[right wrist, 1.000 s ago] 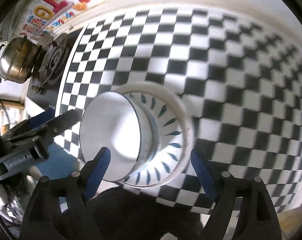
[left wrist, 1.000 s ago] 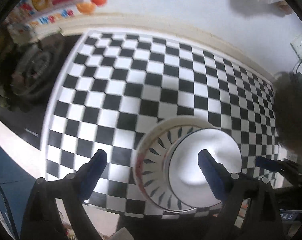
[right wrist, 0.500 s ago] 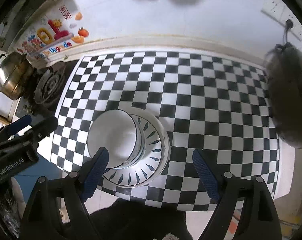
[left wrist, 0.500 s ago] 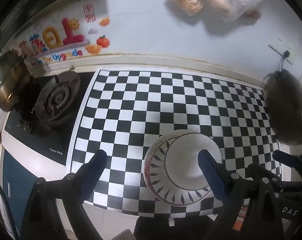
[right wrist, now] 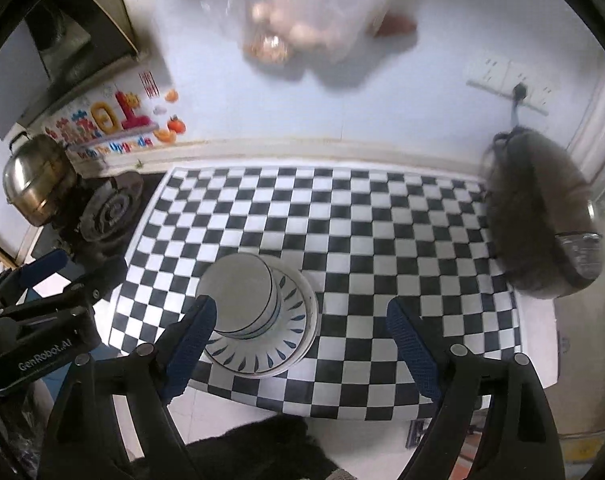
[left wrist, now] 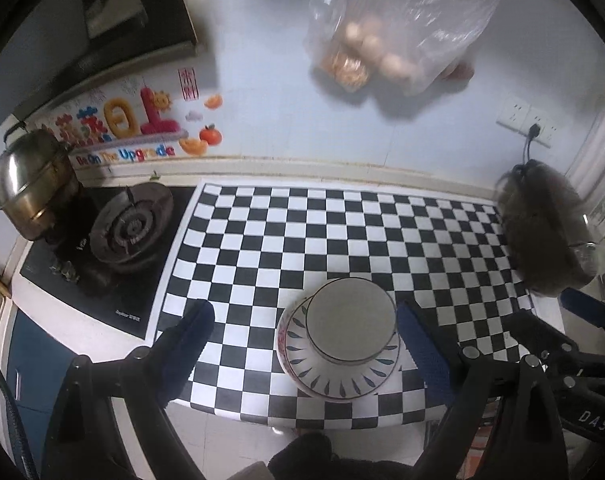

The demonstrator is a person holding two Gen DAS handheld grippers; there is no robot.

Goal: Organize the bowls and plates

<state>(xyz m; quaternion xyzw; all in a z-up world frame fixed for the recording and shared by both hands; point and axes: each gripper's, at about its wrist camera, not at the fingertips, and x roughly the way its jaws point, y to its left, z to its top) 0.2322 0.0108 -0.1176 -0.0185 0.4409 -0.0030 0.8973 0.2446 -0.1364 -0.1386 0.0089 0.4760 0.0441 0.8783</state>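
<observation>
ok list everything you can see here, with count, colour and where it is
bowls: stack, exact count unclear, white, on the plate
plate: one, white with dark leaf marks, near edge of checkered counter
checkered counter: one, black and white
pot: one, steel, far left on the stove
gas burner: one, dark, left of counter
plastic bag: one, clear, hanging on wall
wall socket: white, right wall
left tongs: open, empty
right tongs: open, empty, jaws just widened

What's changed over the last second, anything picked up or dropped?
Both grippers pulled up and back from the stacked bowls and plate, holding nothing. The left gripper stayed open; the right gripper's jaws have just been opening wider. The stack hasn't moved.
</observation>
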